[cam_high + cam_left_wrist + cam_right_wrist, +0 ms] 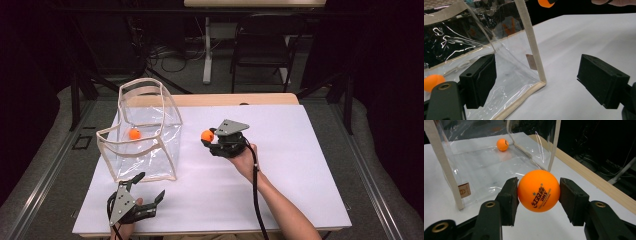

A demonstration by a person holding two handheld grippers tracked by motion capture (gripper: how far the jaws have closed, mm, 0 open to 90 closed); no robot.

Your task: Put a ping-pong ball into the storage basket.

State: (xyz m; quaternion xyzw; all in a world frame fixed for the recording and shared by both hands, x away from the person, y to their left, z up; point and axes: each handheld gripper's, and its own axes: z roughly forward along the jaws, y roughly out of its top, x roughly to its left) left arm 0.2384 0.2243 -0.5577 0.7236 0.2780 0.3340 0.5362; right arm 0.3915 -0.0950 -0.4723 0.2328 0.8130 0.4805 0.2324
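Note:
My right gripper (208,138) is shut on an orange ping-pong ball (538,190), held above the white table just right of a clear plastic bag with cream trim (150,131). The held ball (207,135) sits between both jaws. A second orange ball (134,134) lies inside the bag, seen through its wall as ball (502,144) and ball (432,82). My left gripper (149,187) stands open near the bag's front corner (541,82), with nothing between its jaws; that gripper (536,81) straddles the corner seam.
The white sheet (300,165) covers the table, with open surface right of my right hand. A wooden table edge (240,99) runs along the back. A dark chair (262,42) and a table leg (207,50) stand beyond.

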